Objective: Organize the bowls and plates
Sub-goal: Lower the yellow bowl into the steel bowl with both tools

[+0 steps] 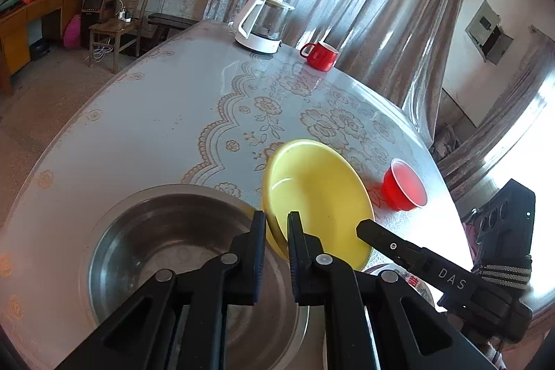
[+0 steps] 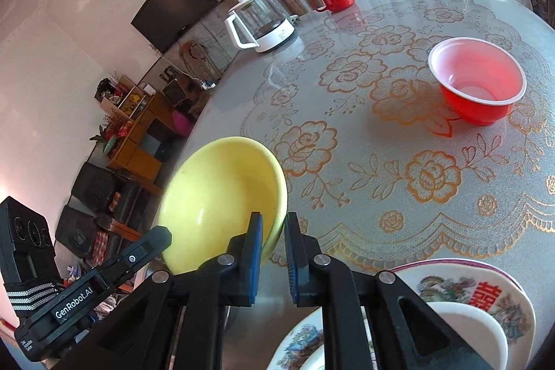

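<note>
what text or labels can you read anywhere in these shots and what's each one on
"DAS", white letters on the black right gripper, seen from the left wrist camera.
"GenRobot.AI", white letters on the black left gripper, seen from the right wrist camera.
A red Chinese character, apparently "囍", on the white floral-patterned plate.
The red ceramic mug bears faint markings, too blurred to read.

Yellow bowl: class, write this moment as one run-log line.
yellow bowl: held tilted | left gripper: shut on rim | right gripper: shut on rim | steel basin: empty

Both wrist views look steeply down, close over the table (image 1: 145, 127) — sharing the yellow bowl (image 1: 312, 193).
</note>
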{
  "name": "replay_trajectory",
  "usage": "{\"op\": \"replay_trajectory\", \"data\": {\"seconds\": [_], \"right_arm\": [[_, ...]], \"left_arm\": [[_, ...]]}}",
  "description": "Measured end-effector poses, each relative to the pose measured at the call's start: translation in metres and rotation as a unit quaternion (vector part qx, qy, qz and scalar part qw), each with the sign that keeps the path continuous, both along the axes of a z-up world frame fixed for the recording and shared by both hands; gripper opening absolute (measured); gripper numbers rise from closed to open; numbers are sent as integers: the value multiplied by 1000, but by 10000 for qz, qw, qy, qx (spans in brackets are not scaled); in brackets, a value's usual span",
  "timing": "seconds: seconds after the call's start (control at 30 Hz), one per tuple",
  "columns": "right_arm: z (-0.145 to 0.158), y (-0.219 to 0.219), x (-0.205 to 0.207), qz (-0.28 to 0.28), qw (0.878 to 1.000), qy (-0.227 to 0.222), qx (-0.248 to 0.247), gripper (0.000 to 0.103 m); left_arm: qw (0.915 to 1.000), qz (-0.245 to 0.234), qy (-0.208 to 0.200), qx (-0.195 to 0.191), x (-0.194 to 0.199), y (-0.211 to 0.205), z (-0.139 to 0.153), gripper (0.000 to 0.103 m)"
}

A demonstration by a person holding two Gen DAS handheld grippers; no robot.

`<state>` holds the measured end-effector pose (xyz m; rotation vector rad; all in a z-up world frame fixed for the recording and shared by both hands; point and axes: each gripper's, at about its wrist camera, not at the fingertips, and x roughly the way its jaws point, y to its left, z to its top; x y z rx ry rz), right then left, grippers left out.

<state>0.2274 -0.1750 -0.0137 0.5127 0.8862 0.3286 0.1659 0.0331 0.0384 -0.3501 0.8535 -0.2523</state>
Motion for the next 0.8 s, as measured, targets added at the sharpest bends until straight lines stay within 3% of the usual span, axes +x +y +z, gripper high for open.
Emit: {"op": "replay_trajectory", "data": {"seconds": [0.27,0.8], "right_arm": [[0,37,-9,388,9992,-44,-36,12],[-14,90,-21,1016,9941,64,-382,12]], "left_arm": [[9993,307,51,-221,-21,38,-9,11],[9970,692,217,-255,-55,79,-32,11]]}}
